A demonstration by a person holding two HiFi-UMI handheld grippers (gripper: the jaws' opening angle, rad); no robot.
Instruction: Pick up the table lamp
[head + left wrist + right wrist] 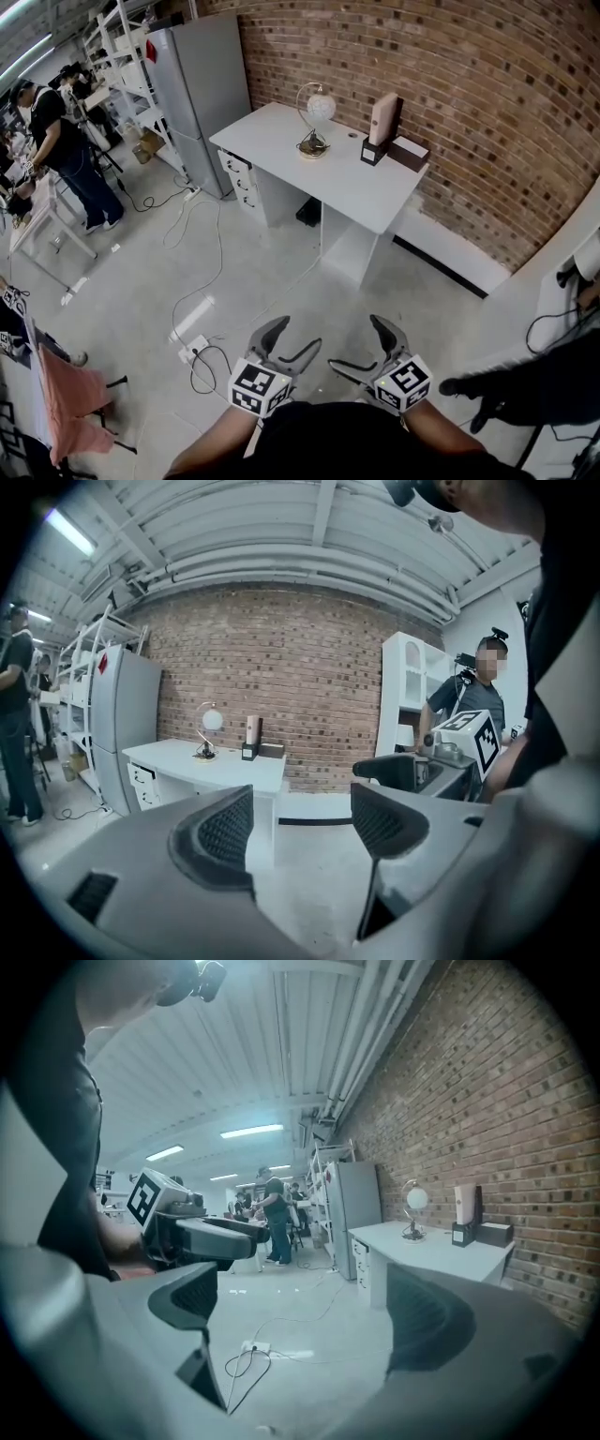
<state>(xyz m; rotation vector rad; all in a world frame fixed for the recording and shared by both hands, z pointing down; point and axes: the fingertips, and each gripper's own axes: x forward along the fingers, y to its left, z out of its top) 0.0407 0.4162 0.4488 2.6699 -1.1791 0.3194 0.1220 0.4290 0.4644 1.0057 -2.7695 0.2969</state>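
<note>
A table lamp point(313, 120) with a round white shade and a curved metal arm stands on the white desk point(281, 139) by the brick wall, far ahead of me. The left gripper view also catches the lamp point(208, 731), and it stands at the right in the right gripper view point(413, 1209). My left gripper point(298, 343) and right gripper point(358, 345) hang side by side near my body, well short of the desk. Both are open with nothing between their fingers.
On the desk sit a pink upright box in a black holder point(381, 127) and a dark flat box point(410, 152). A grey fridge point(197, 84) stands left of the desk. A power strip with cables point(193, 351) lies on the floor. People point(66, 150) work at the far left.
</note>
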